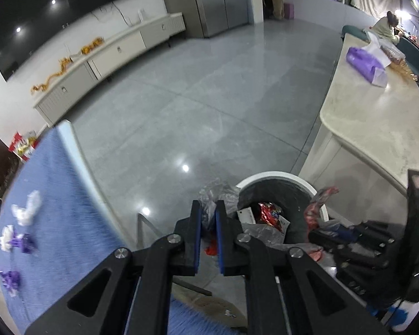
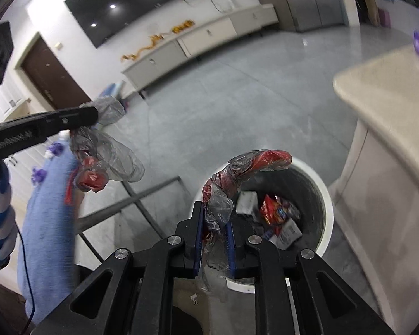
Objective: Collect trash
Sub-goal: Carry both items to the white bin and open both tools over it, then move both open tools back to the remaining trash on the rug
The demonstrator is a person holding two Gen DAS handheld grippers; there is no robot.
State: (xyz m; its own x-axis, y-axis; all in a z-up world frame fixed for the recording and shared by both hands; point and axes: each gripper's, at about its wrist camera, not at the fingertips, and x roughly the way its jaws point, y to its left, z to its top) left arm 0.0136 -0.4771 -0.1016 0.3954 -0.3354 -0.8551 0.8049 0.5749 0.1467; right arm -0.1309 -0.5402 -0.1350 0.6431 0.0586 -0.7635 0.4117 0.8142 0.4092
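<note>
The left hand-held gripper (image 1: 208,209) has its jaws nearly together, pinching a crumpled wad of clear and red wrapper (image 1: 209,195). In the right wrist view that same wad (image 2: 103,153) hangs from the left tool at 9 o'clock, above the floor and beside a blue cloth (image 2: 47,223).

The right hand-held gripper (image 2: 213,215) is likewise narrow, clamped on a twisted strip of clear and red plastic (image 2: 248,164) that rises from the pads and curls toward 1 o'clock, over the rim of the bin (image 2: 328,203). From the left wrist view this strip (image 1: 318,201) shows at 4 o'clock, at the bin's right edge.

The bin (image 1: 268,174) is round, white-rimmed and lined in black, standing on the grey floor (image 1: 195,97) beside a pale tabletop (image 1: 371,117). Inside lie red wrappers (image 2: 275,210) and white packets.

On the blue cloth (image 1: 56,209), at 8 o'clock in the left wrist view, white and purple scraps (image 1: 19,240) lie scattered. A purple bag (image 1: 366,65) rests on the tabletop at 2 o'clock.
</note>
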